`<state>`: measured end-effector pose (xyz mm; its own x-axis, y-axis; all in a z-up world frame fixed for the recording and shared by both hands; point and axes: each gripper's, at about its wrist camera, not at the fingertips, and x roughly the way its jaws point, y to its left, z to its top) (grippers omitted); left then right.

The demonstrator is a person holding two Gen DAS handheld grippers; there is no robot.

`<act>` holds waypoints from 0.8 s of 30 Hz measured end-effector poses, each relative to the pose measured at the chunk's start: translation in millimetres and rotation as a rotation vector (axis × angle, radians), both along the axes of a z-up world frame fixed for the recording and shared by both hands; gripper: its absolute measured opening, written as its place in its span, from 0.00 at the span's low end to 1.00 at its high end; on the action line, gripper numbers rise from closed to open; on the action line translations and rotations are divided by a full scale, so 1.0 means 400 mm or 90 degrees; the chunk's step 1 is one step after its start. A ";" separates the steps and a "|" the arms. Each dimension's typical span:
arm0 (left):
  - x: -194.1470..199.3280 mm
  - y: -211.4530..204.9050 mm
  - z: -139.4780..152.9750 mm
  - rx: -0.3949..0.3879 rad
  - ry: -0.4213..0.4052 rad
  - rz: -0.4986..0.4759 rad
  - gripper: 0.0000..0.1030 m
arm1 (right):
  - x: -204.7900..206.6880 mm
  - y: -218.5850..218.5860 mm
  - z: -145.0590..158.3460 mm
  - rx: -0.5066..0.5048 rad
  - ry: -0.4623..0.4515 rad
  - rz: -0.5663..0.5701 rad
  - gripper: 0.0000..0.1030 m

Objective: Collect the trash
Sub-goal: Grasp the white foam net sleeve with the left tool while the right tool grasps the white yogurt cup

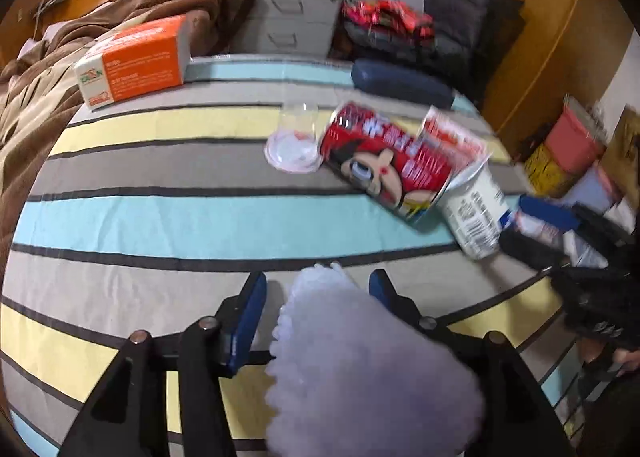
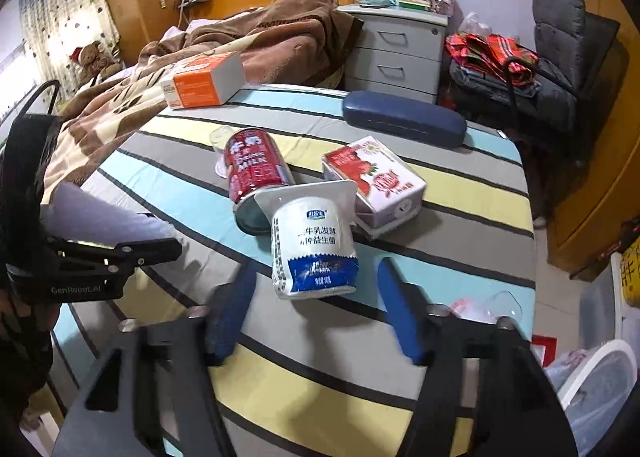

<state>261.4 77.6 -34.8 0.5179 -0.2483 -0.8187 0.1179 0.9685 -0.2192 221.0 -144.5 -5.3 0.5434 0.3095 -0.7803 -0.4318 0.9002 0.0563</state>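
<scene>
On the striped bedsheet (image 1: 160, 217) lie a red milk can (image 1: 384, 161), a white yogurt cup (image 2: 312, 245), a red-and-white strawberry carton (image 2: 376, 181) and a clear plastic cup (image 1: 298, 137). My left gripper (image 1: 318, 289) has its blue fingers (image 1: 250, 321) spread wide; a pale translucent bag (image 1: 360, 369) hangs between them, and I cannot tell whether it is clamped. My right gripper (image 2: 316, 297) is open, its fingers either side of the yogurt cup's base (image 2: 320, 281), not touching. In the left wrist view the right gripper (image 1: 552, 241) shows beside the cup (image 1: 476, 213).
An orange-and-white box (image 1: 132, 65) and a dark blue glasses case (image 2: 404, 119) lie farther back. A brown blanket (image 2: 248, 45) covers the bed's far side. A grey drawer cabinet (image 2: 400, 53) and a chair with bags (image 2: 520, 69) stand behind. A white bin (image 2: 596, 389) stands at right.
</scene>
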 end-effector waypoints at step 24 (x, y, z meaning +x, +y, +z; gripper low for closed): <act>-0.130 0.018 -0.023 0.010 0.000 0.007 0.56 | 0.001 -0.004 0.008 0.025 -0.001 -0.046 0.15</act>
